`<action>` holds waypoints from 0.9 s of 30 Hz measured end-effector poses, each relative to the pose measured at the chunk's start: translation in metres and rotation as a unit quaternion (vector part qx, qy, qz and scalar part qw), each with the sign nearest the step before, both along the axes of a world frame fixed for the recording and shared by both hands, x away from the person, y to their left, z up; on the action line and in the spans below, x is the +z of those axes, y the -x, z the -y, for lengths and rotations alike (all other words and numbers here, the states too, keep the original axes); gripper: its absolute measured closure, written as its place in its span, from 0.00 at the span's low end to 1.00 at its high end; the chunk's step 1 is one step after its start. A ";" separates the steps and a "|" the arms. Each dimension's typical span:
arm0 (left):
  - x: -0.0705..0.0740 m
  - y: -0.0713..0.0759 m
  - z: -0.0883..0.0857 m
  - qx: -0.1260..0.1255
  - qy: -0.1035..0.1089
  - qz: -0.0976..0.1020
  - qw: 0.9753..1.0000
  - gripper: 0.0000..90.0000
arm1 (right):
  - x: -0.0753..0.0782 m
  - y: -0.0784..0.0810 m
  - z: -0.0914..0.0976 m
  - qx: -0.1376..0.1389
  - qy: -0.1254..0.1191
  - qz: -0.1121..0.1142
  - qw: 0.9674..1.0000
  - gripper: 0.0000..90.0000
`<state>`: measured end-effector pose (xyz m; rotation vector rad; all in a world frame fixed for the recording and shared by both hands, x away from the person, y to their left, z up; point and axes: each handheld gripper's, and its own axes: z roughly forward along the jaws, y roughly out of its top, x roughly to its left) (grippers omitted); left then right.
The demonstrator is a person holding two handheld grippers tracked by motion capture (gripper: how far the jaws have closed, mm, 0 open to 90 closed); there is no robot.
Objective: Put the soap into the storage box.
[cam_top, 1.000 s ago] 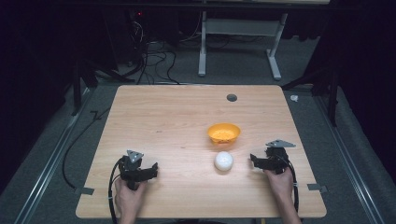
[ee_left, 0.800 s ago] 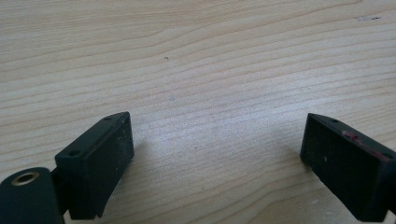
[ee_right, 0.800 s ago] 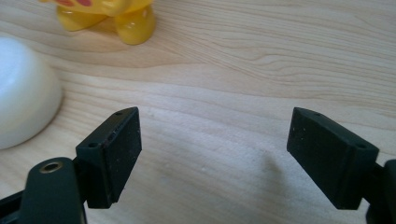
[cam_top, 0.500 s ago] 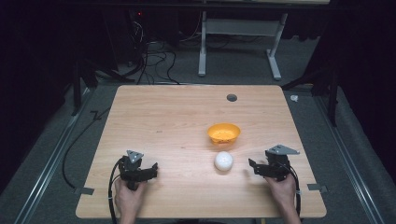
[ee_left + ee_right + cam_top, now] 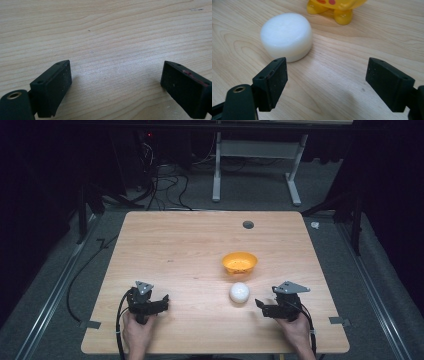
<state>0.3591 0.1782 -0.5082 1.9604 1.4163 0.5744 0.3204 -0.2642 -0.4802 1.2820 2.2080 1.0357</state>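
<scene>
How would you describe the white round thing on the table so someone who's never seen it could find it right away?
Start at the wooden table and go to its near right part, where an orange bowl sits. Just in front of the bowl, toward the person, lies the white puck, left of the right claw. It is the table's one white object: a low, flat-topped disc with rounded edges.

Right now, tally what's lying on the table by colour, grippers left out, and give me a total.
White: 1, the round white puck
Yellow-orange: 1, the bowl, which in the right gripper view has small feet and red marks like a cartoon figure
Total: 2
</scene>
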 end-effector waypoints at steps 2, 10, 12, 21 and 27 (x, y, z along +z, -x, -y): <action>0.000 0.000 0.000 0.000 0.000 0.000 1.000 0.11 | 0.000 0.000 -0.003 0.007 0.000 0.000 1.000 0.20; 0.000 0.000 0.000 0.001 0.000 0.000 1.000 0.11 | 0.000 -0.002 -0.019 0.032 0.005 -0.002 0.999 0.18; 0.000 0.000 0.000 0.001 0.000 0.000 1.000 0.11 | 0.000 -0.004 -0.022 0.037 0.005 -0.005 0.999 0.18; 0.000 0.000 0.000 0.001 0.000 0.000 1.000 0.11 | -0.001 -0.013 -0.039 0.057 0.009 -0.009 0.998 0.17; 0.000 0.001 0.000 0.001 0.000 0.000 1.000 0.12 | -0.001 -0.018 -0.048 0.064 0.011 -0.003 0.998 0.17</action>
